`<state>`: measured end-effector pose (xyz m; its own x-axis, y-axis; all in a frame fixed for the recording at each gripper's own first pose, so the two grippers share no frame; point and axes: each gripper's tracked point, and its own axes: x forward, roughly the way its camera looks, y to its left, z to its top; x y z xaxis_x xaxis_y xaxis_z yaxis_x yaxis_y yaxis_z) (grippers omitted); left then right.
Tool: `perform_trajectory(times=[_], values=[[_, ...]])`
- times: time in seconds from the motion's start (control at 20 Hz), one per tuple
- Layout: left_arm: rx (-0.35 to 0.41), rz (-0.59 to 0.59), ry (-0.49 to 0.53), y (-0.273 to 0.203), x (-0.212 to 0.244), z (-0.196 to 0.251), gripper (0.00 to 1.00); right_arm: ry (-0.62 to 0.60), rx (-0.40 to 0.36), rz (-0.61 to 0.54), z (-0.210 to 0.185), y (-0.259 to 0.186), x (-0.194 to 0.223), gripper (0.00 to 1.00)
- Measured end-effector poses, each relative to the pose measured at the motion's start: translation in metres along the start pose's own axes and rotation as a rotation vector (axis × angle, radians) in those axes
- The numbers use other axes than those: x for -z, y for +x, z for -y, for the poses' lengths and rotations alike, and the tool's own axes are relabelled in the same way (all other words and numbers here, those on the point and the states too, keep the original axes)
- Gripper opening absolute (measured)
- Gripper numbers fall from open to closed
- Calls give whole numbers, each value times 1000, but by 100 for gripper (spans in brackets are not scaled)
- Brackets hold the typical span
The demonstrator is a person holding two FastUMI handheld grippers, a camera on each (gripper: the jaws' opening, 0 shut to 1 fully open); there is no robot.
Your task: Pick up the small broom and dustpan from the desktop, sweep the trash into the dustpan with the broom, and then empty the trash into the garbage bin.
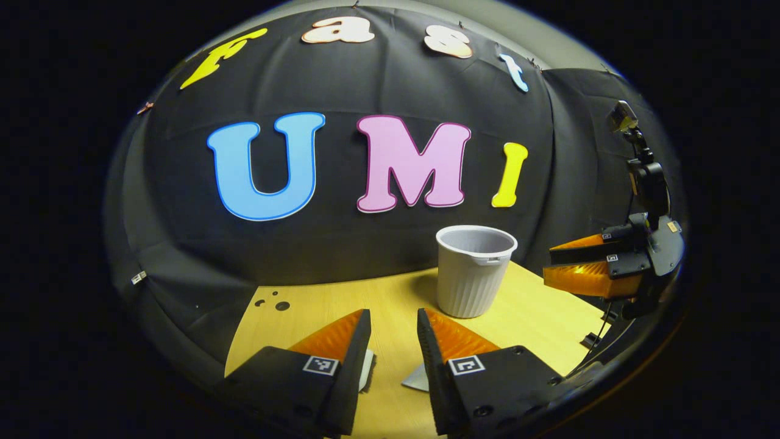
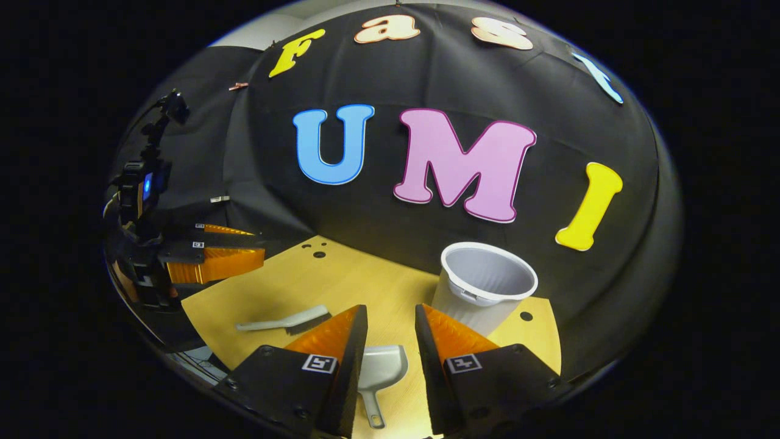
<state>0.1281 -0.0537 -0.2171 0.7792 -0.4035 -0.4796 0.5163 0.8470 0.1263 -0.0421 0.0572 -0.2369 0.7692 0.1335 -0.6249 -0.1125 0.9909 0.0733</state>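
Note:
In the right gripper view a small pale dustpan (image 2: 381, 369) lies flat on the wooden desktop (image 2: 365, 280), handle toward me, below the gap of my open right gripper (image 2: 391, 335). The small broom (image 2: 286, 319) lies to its left, bristles pointing right. A white ribbed garbage bin (image 2: 484, 286) stands upright behind the right finger. My left gripper (image 1: 393, 341) hovers open over the desktop (image 1: 341, 305); two pale edges (image 1: 417, 378) show low between its fingers, and I cannot tell what they belong to. The bin (image 1: 475, 271) is just beyond its right finger.
The other gripper floats at the desk's side in each view: the right gripper (image 1: 600, 265) at the right edge, the left gripper (image 2: 213, 256) at the left edge. Small dark holes (image 1: 275, 303) mark the far left of the desktop. Black cloth walls the desk behind.

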Motion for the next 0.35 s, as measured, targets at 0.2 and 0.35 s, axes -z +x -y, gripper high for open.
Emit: perform_trajectory(times=[0.2, 0.35], values=[[-15, 26, 1, -4, -7, 1, 51, 4, -5, 16, -1, 1, -3, 54], [-22, 13, 8, -3, -1, 0, 48, 21, -1, 22, -1, -1, -5, 54]])
